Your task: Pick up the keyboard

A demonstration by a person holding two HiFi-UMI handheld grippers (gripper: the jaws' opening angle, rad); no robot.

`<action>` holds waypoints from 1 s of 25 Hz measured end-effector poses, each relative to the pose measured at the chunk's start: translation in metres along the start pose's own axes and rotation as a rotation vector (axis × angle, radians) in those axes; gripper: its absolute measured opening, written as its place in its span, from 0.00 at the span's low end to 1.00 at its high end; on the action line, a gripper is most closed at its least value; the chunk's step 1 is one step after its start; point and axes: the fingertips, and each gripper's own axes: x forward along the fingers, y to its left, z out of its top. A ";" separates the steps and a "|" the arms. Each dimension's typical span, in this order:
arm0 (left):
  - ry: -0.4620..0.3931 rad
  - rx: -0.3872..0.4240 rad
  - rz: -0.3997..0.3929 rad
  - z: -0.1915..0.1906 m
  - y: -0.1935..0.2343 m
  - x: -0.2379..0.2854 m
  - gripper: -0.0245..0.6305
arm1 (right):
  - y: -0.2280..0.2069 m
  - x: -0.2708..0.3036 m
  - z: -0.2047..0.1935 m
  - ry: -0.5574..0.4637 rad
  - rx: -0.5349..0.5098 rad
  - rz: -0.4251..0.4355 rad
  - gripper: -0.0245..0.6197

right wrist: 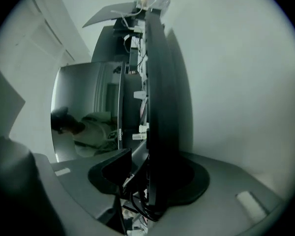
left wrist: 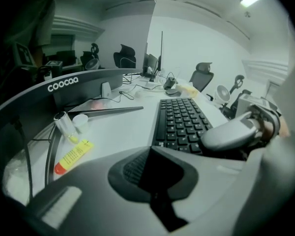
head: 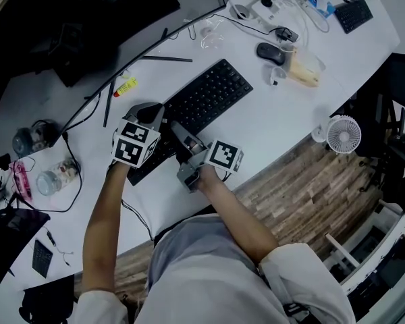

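Observation:
A black keyboard lies slantwise on the white desk. My left gripper sits at its left end. In the left gripper view the keyboard runs away from the left gripper, whose jaws are closed on its dark near end. My right gripper is at the near long edge, rolled on its side. In the right gripper view the keyboard stands edge-on between the jaws of the right gripper; a gap shows beside the left pad, so it is open.
A mouse and a clear cup lie beyond the keyboard. A yellow tube and a curved monitor are to the left. A small fan stands at the desk's right edge. Cables cross the left of the desk.

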 end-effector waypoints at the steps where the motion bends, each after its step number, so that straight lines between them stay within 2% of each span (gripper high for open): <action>1: 0.004 0.002 -0.013 0.000 -0.001 0.000 0.04 | 0.006 0.007 -0.002 0.025 -0.014 0.029 0.36; 3: 0.013 -0.006 -0.043 -0.001 -0.001 0.000 0.04 | 0.011 0.018 -0.004 0.048 -0.002 0.053 0.35; 6: 0.012 -0.053 -0.059 0.000 0.002 -0.001 0.04 | 0.009 0.028 0.001 0.031 0.043 0.030 0.31; 9: -0.005 -0.067 -0.050 0.001 0.004 -0.001 0.04 | -0.001 0.031 0.005 0.013 0.047 -0.045 0.18; 15: -0.021 -0.090 -0.046 0.001 0.004 -0.004 0.04 | -0.002 0.028 0.002 0.022 -0.002 -0.070 0.16; 25: -0.229 -0.248 0.091 0.014 0.010 -0.052 0.04 | 0.015 0.000 0.010 0.006 -0.120 -0.046 0.15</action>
